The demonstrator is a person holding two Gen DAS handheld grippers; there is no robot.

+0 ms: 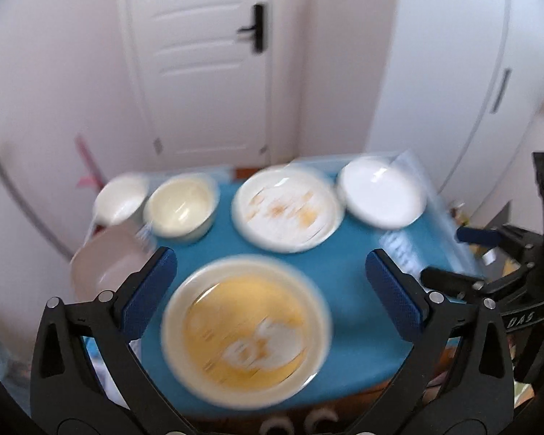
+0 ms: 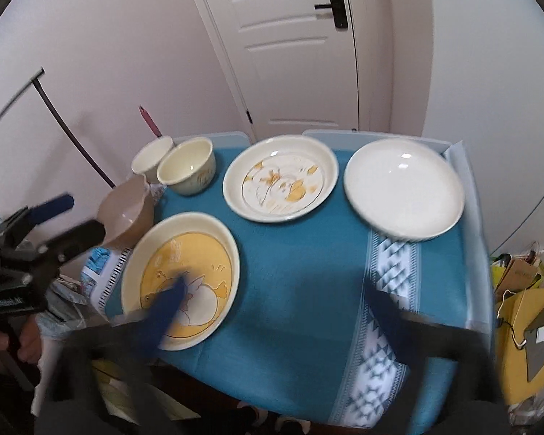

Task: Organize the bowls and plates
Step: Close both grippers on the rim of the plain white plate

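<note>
Both hand-held grippers, left (image 1: 271, 293) and right (image 2: 272, 299), spread wide and empty above the yellow duck plate (image 2: 180, 280) at the surface's (image 2: 301, 253) near-left edge; rigid, glazed, likely slippery and breakable, best pinched at its raised rim.

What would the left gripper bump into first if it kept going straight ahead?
Probably the yellow duck plate. The left gripper is open, and that plate sits right between its fingers on the blue tablecloth. The picture is blurry, so the height above it is hard to judge.
</note>
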